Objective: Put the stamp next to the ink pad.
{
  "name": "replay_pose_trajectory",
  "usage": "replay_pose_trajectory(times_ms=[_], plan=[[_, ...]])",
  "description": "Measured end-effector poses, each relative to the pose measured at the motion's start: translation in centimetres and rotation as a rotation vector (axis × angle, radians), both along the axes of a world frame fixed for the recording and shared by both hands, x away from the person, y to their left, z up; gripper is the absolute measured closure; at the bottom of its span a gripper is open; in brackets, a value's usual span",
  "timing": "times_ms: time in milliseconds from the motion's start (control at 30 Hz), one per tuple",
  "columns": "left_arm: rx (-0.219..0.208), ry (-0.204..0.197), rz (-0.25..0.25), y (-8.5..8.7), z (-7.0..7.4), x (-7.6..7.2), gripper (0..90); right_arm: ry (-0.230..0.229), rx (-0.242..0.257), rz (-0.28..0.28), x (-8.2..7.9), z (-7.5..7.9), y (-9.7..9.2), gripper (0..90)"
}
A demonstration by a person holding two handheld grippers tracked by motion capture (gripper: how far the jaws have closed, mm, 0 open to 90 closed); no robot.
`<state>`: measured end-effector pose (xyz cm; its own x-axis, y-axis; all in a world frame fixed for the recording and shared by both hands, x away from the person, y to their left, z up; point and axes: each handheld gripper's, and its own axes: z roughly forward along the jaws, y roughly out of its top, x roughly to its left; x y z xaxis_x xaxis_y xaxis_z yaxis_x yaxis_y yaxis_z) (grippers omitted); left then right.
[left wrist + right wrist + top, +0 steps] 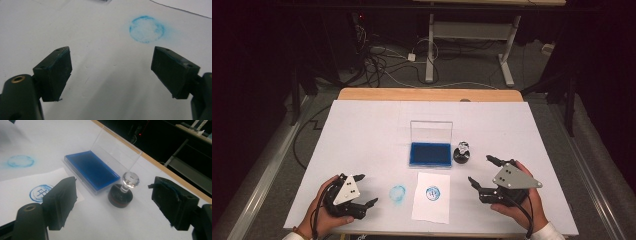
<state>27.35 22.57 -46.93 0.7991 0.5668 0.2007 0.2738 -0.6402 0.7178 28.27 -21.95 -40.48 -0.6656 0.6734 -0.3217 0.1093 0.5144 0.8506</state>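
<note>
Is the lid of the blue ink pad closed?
No, the clear lid stands up open behind the blue ink pad.

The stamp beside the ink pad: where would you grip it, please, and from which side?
Probably by the clear knob of the stamp. It stands upright on a narrow neck above the round black base, so the open right gripper could come level from the near side, away from the ink pad.

1. Stamp (123, 192): round black base, clear knob on top. Upright on the white table cover, just right of the ink pad, free of both grippers.
2. Ink pad (91, 171): blue, rectangular, clear lid raised open at its far edge.
3. Paper (431, 197): white sheet nearer the person, one round blue imprint.
</note>
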Motion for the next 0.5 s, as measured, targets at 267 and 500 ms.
replay_pose_trajectory(times_ms=[267,500], plan=[[0.002,0.006,-0.004,-0.2,-0.1,0.1,16.5,-0.002,0.022,-0.007,-0.3,-1.0,-1.6,20.3],[-0.006,0.001,-0.001,-0.1,0.1,0.3,16.5,0.027,0.046,-0.049,-0.4,-1.8,-3.0,20.3]])
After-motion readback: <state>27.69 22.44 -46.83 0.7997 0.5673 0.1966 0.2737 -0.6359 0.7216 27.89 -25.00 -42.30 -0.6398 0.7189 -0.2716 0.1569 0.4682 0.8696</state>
